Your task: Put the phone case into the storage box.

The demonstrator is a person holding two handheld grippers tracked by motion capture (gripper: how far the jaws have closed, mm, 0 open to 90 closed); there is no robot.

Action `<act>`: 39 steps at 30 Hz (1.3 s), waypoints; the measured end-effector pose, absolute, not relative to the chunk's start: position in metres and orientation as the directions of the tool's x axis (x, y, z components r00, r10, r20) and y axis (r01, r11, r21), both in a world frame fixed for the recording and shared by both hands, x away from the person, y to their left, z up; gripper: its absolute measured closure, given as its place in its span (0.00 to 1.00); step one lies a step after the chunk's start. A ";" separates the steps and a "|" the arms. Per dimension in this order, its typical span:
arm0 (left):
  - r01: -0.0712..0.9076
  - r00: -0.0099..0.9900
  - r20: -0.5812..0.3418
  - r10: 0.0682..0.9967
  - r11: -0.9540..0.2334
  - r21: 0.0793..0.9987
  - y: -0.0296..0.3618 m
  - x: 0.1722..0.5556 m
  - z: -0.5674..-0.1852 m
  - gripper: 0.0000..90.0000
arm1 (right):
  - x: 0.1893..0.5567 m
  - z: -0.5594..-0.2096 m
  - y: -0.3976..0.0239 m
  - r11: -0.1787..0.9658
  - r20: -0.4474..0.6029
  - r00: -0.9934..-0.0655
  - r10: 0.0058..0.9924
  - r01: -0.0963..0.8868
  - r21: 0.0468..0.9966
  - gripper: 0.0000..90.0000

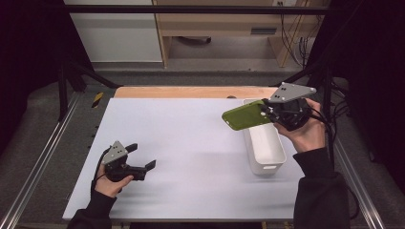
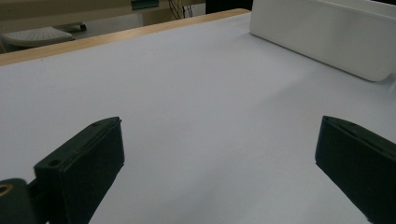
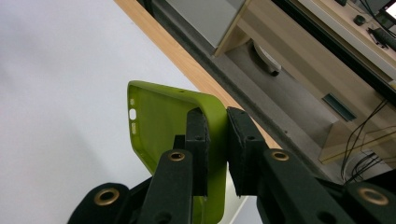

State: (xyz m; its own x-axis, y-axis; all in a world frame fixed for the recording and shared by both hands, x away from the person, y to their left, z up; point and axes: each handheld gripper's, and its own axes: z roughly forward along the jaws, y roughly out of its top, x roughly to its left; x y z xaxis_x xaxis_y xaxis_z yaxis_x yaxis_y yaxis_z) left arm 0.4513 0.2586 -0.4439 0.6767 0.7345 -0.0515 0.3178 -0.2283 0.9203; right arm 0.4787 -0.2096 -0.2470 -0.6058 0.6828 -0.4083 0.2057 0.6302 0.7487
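Observation:
A green phone case [image 1: 246, 117] hangs in the air over the far end of the white bin [image 1: 273, 157], with my right gripper [image 1: 268, 111] shut on its edge. In the right gripper view the two black jaws pinch one wall of the green phone case [image 3: 163, 123], whose hollow inner side faces the camera, and the right gripper [image 3: 217, 144] is tilted. My left gripper [image 1: 142, 157] rests low over the white table at the near left, open, with nothing between its jaws. In the left gripper view the left gripper [image 2: 219, 158] has bare tabletop between its wide-set jaws.
The white table sheet [image 1: 186, 152] covers most of the surface, with a wooden strip [image 1: 191, 92] along the far edge. The long white bin [image 2: 327, 37] stands at the right side. Metal rails [image 1: 43, 152] run along both sides of the table.

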 end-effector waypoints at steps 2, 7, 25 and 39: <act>0.317 0.677 -0.051 0.734 -0.229 0.920 0.259 0.451 -0.444 0.01 | 0.480 -0.247 -0.210 0.631 -0.413 -0.599 0.686 0.207 0.747 0.88; 0.316 0.679 -0.050 0.733 -0.230 0.920 0.259 0.451 -0.444 0.01 | 0.484 -0.244 -0.212 0.641 -0.436 -0.571 0.695 0.219 0.735 0.88; 0.311 0.684 -0.044 0.728 -0.237 0.920 0.259 0.452 -0.445 0.01 | 0.500 -0.239 -0.220 0.685 -0.518 -0.497 0.696 0.244 0.687 0.88; 0.309 0.688 -0.040 0.725 -0.242 0.920 0.260 0.452 -0.445 0.01 | 0.517 -0.239 -0.224 0.733 -0.574 -0.480 0.663 0.264 0.627 0.88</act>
State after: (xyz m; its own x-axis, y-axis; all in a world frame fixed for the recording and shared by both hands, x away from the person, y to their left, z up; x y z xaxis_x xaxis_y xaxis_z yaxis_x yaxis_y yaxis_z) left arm 0.4519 0.2597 -0.4450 0.6879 0.7247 -0.0404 0.3093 -0.2423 0.9196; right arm 0.5169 -0.2237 -0.2388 -0.4803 0.6631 -0.5741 0.2636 0.7334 0.6266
